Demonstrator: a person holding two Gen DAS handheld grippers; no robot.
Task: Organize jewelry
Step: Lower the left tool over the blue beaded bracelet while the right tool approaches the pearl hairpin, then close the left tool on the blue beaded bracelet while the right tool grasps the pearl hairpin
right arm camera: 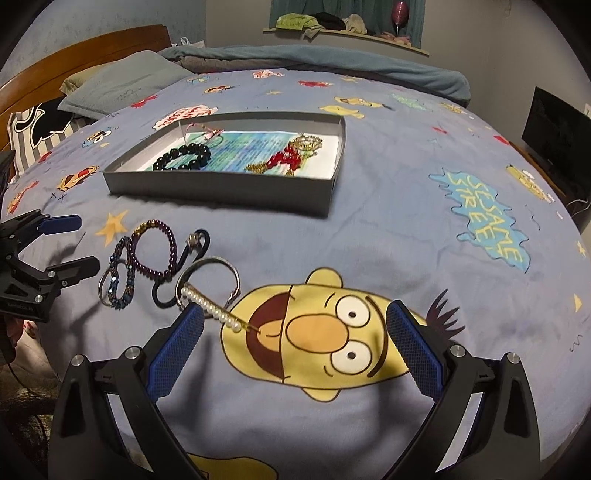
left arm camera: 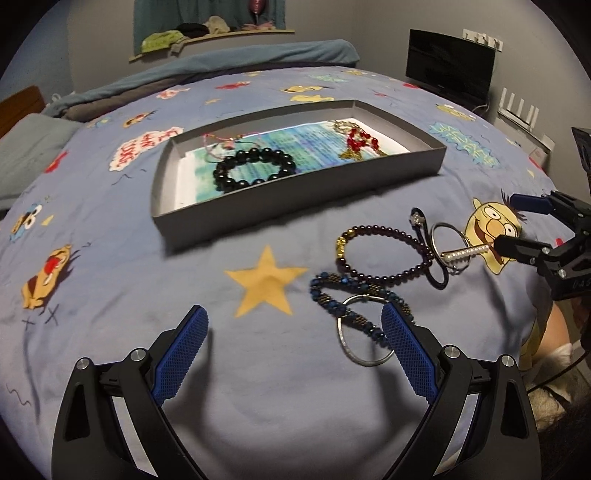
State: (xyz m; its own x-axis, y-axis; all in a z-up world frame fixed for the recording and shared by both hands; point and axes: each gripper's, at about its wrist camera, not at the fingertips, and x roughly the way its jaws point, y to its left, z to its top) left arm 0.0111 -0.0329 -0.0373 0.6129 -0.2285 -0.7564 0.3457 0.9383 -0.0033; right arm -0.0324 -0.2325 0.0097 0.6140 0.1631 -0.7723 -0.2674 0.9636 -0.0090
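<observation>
Bed with blue cartoon-print cover. Grey tray lies flat mid-bed, paper-lined.

In tray: black bead bracelet at left; red bead piece with gold chain at right; thin pink cord at the back left corner.

Loose on the cover, near side of tray, clustered together:
- purple bead bracelet with gold section, just beside the black cord loop
- blue bead bracelet, lying across a plain metal ring
- silver hoop with a pearl bar across it; in the right wrist view the pearl bar runs onto the yellow cartoon face

Left claw: spread wide, empty, low over the cover; its right finger sits over the blue bracelet's edge.

Right claw: spread wide, empty; left finger just beside the pearl bar, contact unclear.

Monitor beyond the bed; a shelf with clothes on the wall.
</observation>
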